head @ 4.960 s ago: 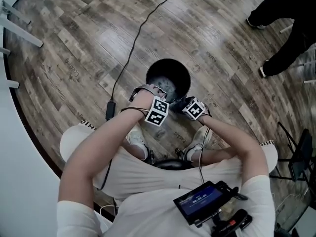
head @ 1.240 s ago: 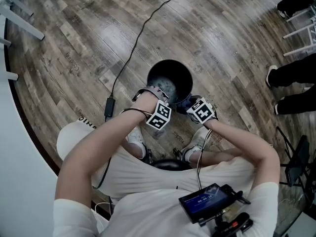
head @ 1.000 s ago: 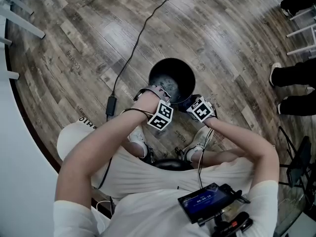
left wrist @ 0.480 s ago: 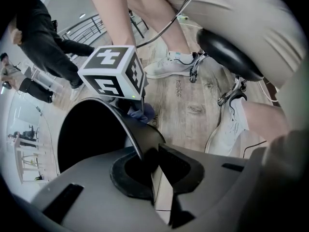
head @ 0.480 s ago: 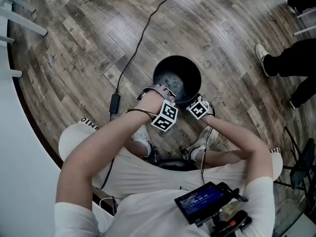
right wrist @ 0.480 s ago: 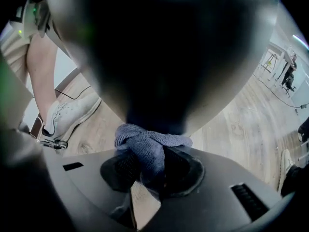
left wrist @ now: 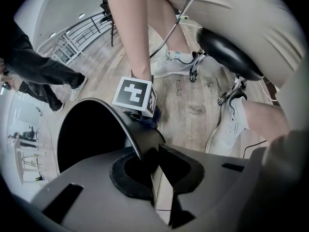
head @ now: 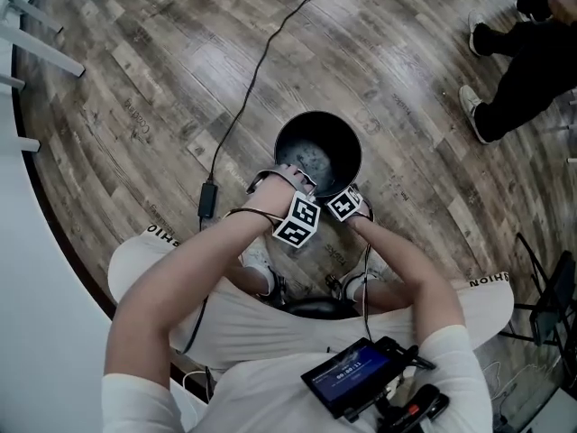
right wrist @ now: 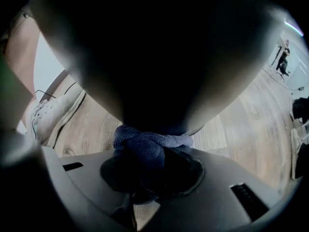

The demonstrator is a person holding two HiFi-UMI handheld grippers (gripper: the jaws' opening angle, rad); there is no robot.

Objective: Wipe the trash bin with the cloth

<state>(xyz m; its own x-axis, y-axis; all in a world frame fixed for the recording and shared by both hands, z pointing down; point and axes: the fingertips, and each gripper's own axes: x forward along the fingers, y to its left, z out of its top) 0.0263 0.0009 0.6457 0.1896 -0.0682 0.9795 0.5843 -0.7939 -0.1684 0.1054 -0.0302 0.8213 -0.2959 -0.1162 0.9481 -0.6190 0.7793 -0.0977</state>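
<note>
A black round trash bin [head: 317, 123] stands on the wood floor in front of my knees. My left gripper [head: 296, 180] is shut on its near rim [left wrist: 126, 124], which runs between the jaws in the left gripper view. My right gripper [head: 343, 202] is shut on a bunched blue cloth [right wrist: 147, 146] and pushes it against the bin's dark outer wall [right wrist: 159, 57], on the side nearest me and below the rim. From the left gripper view, the right gripper's marker cube [left wrist: 135, 94] shows with a bit of the cloth [left wrist: 148, 121] under it, beside the bin.
A black cable [head: 261, 61] runs across the floor to an adapter [head: 206, 200] left of the bin. A person in black trousers [head: 518, 57] stands at the top right. White frame legs [head: 36, 25] are at the far left. My shoes [left wrist: 169, 64] and stool base [left wrist: 227, 52] are close behind.
My right gripper has sunk down the bin's outer wall with the cloth, from rim height to lower. The left gripper has kept its hold on the rim. The bystander's legs have shifted.
</note>
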